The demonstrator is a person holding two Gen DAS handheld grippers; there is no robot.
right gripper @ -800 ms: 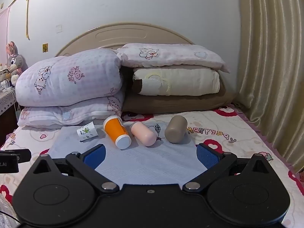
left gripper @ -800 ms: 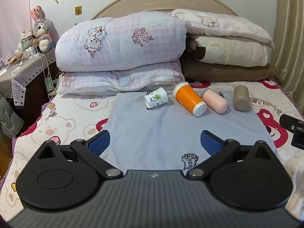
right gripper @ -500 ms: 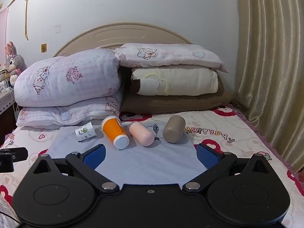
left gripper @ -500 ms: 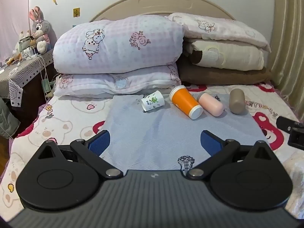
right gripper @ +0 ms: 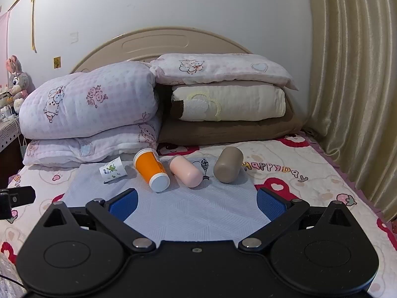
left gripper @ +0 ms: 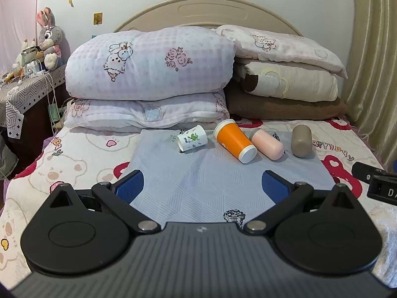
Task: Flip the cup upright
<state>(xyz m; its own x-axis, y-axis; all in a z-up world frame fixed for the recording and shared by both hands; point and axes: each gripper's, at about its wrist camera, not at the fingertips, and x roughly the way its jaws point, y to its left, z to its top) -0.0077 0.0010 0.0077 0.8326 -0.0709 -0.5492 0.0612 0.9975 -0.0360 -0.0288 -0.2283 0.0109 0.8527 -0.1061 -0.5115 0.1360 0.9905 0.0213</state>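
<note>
Several cups lie on their sides in a row on a light blue mat [left gripper: 198,173] on the bed: a small white paper cup with green print [left gripper: 192,139] [right gripper: 113,169], an orange cup with a white base [left gripper: 234,141] [right gripper: 151,169], a pink cup [left gripper: 268,144] [right gripper: 186,171] and a taupe cup [left gripper: 301,141] [right gripper: 228,164]. My left gripper [left gripper: 202,187] is open and empty, well short of the cups. My right gripper [right gripper: 197,201] is open and empty, also short of the cups.
Stacked pillows and quilts [left gripper: 153,74] [right gripper: 223,99] lie right behind the cups against the headboard. A side table with a plush rabbit [left gripper: 48,39] stands at the left. A curtain [right gripper: 352,87] hangs at the right. The other gripper's edge shows at the right of the left wrist view [left gripper: 374,178].
Both views have tilted up and drawn back slightly, so the cups sit a little lower and farther in frame. The cups have not moved. Both grippers stay open.
</note>
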